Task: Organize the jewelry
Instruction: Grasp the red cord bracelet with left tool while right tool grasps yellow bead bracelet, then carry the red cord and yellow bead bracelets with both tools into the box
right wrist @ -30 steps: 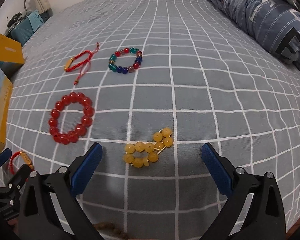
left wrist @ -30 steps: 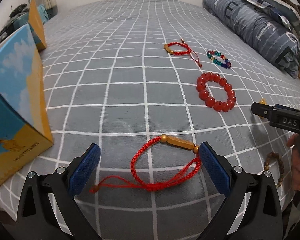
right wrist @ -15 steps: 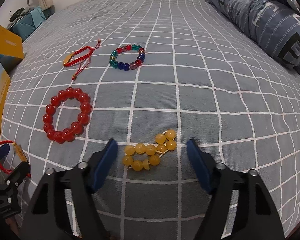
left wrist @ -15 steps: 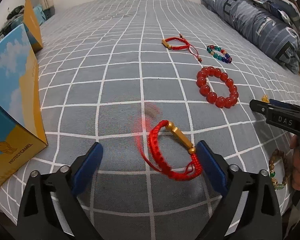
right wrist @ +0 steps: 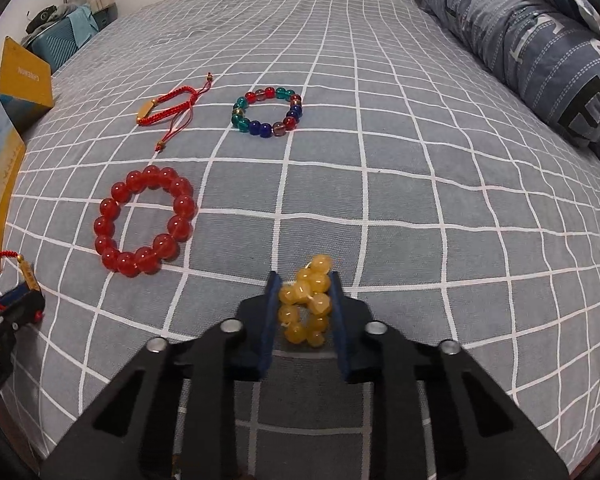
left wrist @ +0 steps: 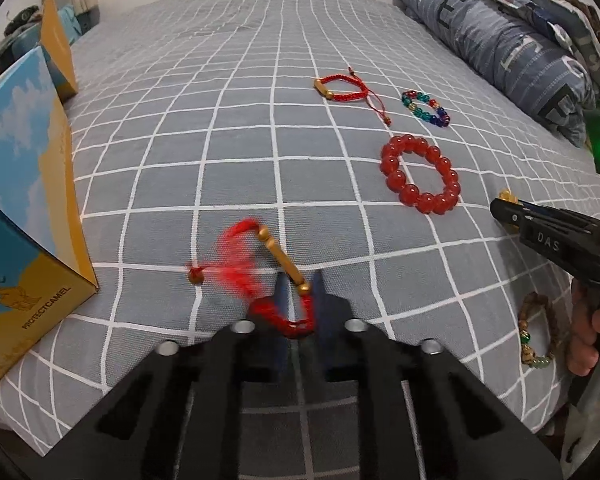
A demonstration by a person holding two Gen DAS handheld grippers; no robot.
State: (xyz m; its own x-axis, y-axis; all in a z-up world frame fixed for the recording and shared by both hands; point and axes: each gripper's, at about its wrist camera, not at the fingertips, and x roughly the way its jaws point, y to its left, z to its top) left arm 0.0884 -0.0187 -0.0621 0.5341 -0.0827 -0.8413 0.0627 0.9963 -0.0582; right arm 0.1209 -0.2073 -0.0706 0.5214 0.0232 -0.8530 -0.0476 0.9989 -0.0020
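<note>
My left gripper (left wrist: 300,292) is shut on a red cord bracelet with a gold bar (left wrist: 284,264); its loose cord swings, blurred, above the grey checked bedspread (left wrist: 260,140). It also shows in the right wrist view (right wrist: 24,272). My right gripper (right wrist: 304,304) is shut on a yellow bead bracelet (right wrist: 306,304), bunched between the blue pads. On the bed lie a large red bead bracelet (right wrist: 144,220), a multicoloured bead bracelet (right wrist: 266,111) and a second red cord bracelet (right wrist: 166,110).
A blue and yellow box (left wrist: 20,208) stands at the left, an open yellow box (right wrist: 24,76) behind it. A brown bead bracelet (left wrist: 534,328) lies near the bed's right edge. Grey pillows (right wrist: 540,48) line the far right.
Both grippers have closed: the left on the red cord bracelet, lifting it, the right on the yellow bead bracelet, bunching it.
</note>
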